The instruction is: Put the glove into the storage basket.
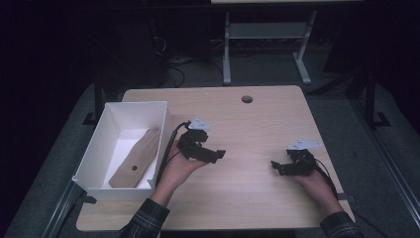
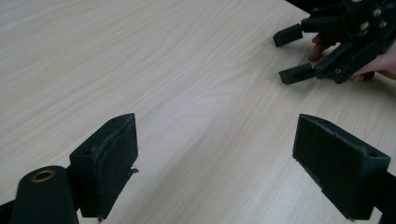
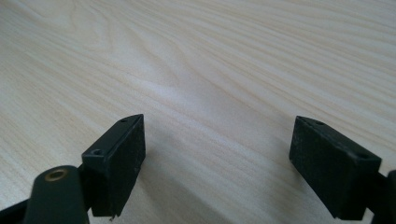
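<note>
At the near edge of the table (image 1: 237, 208), two plaid sleeves come in, one at each corner. The person's left hand (image 1: 174, 171) is turned palm-up and cradles the left gripper (image 1: 218, 154), whose jaws point toward the middle of the tabletop. In the left gripper view its jaws stand spread wide with bare wood grain between them and nothing held. The inner pad (image 2: 116, 163) of one jaw looks frayed along its edge.

Across from it, the right hand (image 1: 314, 182) rests low on the wood and holds the right gripper (image 1: 277, 166), aimed back toward the left one. Its jaws are likewise parted wide, hovering over plain tabletop with nothing between them, as the right gripper view shows. From the left gripper's camera the right gripper appears farther off at the upper right, fingers wrapped behind it. The two grippers are well apart, facing each other across an open stretch of table.

Just beside the left hand, a white box (image 1: 99, 148) sits at the table's left edge. Inside it lies a flat wooden hand shape (image 1: 136, 157), fingers pointing away, with a small dark hole near its wrist end.

Farther back, a round cable hole (image 1: 246, 99) sits near the far edge. Beyond the table, the white legs of another desk (image 1: 227, 54) stand on the dim floor.
</note>
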Demonstrator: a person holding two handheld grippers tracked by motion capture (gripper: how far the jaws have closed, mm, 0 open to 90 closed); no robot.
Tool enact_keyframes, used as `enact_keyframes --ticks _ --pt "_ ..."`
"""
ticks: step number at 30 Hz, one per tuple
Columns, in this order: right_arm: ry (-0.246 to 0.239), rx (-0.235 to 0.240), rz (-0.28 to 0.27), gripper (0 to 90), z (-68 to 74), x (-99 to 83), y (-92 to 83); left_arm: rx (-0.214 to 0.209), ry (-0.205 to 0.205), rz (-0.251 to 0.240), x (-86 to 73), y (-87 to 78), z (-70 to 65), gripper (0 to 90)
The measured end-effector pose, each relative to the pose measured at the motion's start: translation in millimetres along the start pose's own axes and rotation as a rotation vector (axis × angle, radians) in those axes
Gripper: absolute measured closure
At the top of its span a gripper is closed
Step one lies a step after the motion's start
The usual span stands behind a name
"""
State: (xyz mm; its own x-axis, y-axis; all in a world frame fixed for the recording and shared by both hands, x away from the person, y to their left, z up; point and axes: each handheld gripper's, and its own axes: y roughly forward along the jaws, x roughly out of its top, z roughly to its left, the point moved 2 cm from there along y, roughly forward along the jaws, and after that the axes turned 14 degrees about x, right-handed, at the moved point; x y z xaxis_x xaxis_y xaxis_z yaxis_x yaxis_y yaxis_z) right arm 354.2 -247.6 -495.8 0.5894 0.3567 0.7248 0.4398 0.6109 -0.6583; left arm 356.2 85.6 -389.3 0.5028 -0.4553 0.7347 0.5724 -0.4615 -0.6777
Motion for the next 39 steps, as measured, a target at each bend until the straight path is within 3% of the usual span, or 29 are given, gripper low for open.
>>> enact_keyframes --ticks 23,39 --pt "0.0 0.0 -0.001 18.0 0.1 0.0 0.1 -0.034 0.057 0.044 -38.2 40.2 -16.7 13.4" --pt "0.0 0.0 0.0 18.0 0.1 0.0 0.0 -0.004 0.099 0.052 -59.5 59.9 -20.8 13.4"
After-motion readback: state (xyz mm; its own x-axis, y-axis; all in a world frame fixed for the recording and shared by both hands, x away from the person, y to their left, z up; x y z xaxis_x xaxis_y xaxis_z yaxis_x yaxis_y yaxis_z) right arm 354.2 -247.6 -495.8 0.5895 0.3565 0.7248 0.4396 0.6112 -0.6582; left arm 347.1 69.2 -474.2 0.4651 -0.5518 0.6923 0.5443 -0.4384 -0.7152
